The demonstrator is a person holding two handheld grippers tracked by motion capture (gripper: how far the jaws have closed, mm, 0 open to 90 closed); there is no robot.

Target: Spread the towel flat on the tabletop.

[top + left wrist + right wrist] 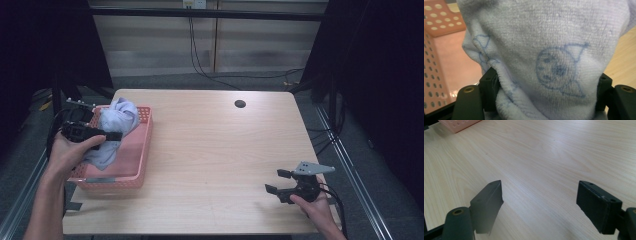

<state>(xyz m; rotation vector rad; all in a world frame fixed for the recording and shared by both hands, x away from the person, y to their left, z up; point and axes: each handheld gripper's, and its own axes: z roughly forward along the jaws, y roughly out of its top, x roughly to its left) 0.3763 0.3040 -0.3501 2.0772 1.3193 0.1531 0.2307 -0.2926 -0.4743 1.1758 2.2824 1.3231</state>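
High view: left gripper (111,136) sits over the pink basket (141,165) at the left edge of the table (210,150), held in the person's left hand (72,150). Its jaws are clamped on a pale blue towel (116,120). The towel is bunched above the jaws, and a fold hangs below them into the basket.

Left gripper view: towel (549,50) sits between the two black jaws. Both pads press into the terry cloth, which bulges out above and below the grip. Jaws stand fairly wide apart, since the wad of cloth between them is thick. A blue line drawing of a round face with a pointed hat is printed on the cloth. Perforated basket wall (439,25) and its pink floor are visible to the left, behind the towel; bare wood to the right.

Right gripper (275,182), high view: rests low near the front right corner of the table, in the person's right hand (315,207), well apart from the basket.

Right gripper view: jaws spread wide, nothing between them, bare wood grain (539,170) beneath. A corner of the basket (459,125) shows at top left, far off.
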